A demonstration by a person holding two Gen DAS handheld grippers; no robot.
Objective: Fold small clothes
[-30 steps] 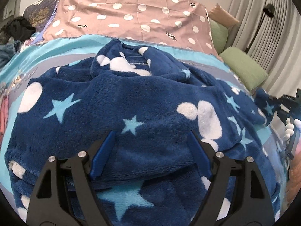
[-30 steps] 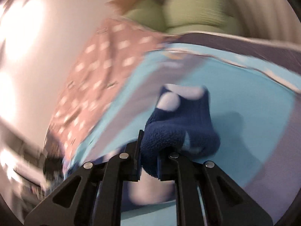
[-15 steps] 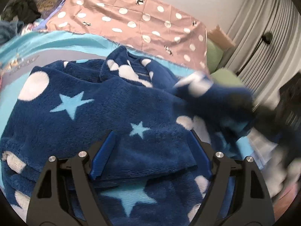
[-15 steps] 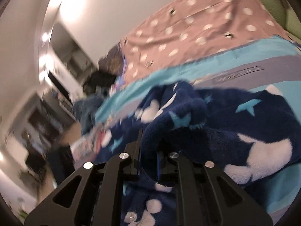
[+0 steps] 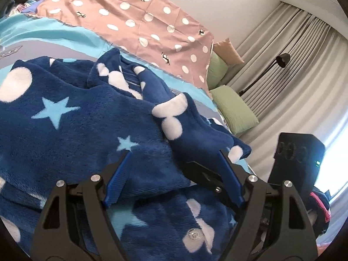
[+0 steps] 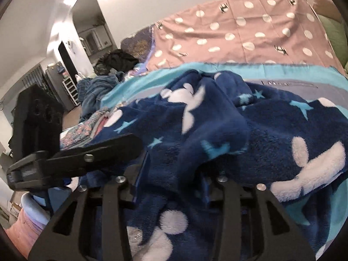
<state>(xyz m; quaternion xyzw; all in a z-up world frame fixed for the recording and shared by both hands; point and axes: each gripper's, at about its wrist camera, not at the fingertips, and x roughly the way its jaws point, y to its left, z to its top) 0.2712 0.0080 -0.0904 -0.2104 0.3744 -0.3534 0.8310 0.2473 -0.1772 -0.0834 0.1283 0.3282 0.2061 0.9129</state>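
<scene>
A dark blue fleece garment (image 5: 91,117) with light blue stars and white blobs lies on the bed; it also fills the right wrist view (image 6: 250,130). Its sleeve (image 5: 195,132) is laid across the body of the garment. My left gripper (image 5: 174,167) is open, its blue pads spread over the folded fleece, holding nothing. My right gripper (image 6: 174,169) has its jaws parted, with the sleeve's end draped loosely between and over them. The left gripper's black finger (image 6: 87,158) shows at the left of the right wrist view.
The bed has a turquoise and grey cover (image 5: 54,37) and a pink dotted cloth (image 5: 134,17) at the back. Green pillows (image 5: 235,111) lie by grey curtains and a black floor lamp (image 5: 280,58). A pile of other clothes (image 6: 97,91) lies at the bed's left end.
My right gripper carried the sleeve from the right of the bed across onto the garment's body, then opened its jaws. The left gripper stayed open over the fleece, tilting its view right.
</scene>
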